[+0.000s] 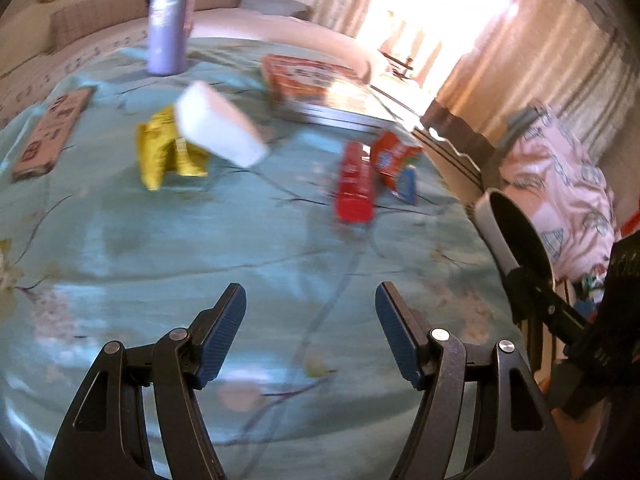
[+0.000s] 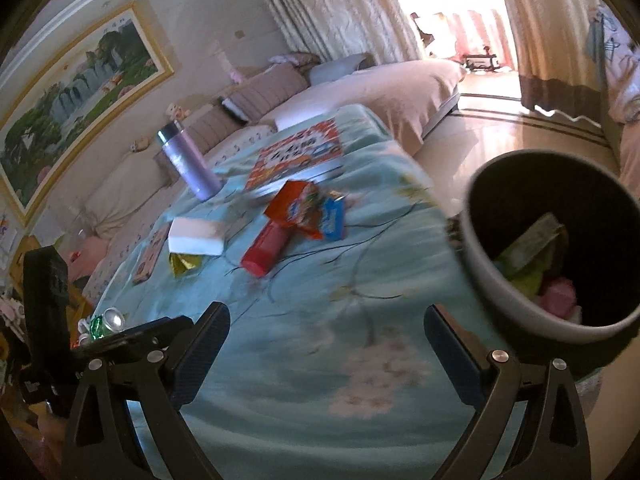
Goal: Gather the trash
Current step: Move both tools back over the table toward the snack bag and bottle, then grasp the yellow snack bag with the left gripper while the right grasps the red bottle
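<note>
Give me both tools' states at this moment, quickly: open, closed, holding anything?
Left tool: open, holding nothing, above the teal tablecloth.
Right tool: open, holding nothing, with the trash bin beside it.

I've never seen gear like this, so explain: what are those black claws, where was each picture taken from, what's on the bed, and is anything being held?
They are two hand-held grippers a person carries, each with a fisheye camera looking along its fingers. One picture is from the left hand-held gripper, the other from the right hand-held gripper. Both are open and hold nothing. On the teal bedspread lie a white block, a yellow wrapper, a red tube, red and blue snack packets, a picture book and a purple flask. The bin at the right already contains rubbish.
</note>
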Action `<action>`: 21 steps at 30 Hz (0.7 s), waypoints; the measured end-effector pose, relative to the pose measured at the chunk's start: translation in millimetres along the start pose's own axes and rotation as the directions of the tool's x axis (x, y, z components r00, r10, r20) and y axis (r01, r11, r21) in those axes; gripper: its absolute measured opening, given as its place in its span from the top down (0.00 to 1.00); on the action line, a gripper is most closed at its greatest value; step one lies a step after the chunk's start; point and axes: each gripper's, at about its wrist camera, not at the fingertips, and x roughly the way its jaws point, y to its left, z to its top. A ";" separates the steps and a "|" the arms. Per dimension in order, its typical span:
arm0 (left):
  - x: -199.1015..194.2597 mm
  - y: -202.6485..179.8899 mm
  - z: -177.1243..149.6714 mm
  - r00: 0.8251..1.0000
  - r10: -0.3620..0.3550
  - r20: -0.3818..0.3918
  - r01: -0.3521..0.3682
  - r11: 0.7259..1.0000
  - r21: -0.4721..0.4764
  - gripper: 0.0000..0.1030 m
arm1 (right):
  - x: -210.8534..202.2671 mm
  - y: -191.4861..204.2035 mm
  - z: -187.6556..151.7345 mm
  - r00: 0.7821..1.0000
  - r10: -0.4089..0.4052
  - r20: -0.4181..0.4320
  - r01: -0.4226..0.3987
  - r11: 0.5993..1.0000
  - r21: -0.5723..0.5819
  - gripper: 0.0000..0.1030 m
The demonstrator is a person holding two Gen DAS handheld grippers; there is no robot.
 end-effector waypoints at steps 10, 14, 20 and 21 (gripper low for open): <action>-6.4 42.1 10.4 0.999 0.049 0.025 -0.047 0.997 -0.057 0.33 | 27.6 17.8 -2.7 0.999 0.018 -0.035 -0.018 1.000 -0.002 0.04; -1.8 54.1 16.9 0.996 0.083 0.029 -0.081 0.995 -0.065 0.33 | 32.9 20.3 -0.9 0.999 0.022 -0.041 -0.022 1.000 -0.002 0.04; 7.5 76.9 31.9 0.989 0.142 0.035 -0.138 0.986 -0.090 0.33 | 43.1 27.9 2.7 0.998 0.044 -0.053 -0.044 0.999 -0.001 0.05; 9.4 80.9 34.7 0.988 0.150 0.036 -0.146 0.985 -0.094 0.33 | 45.1 30.6 3.8 0.997 0.054 -0.055 -0.054 0.999 -0.002 0.06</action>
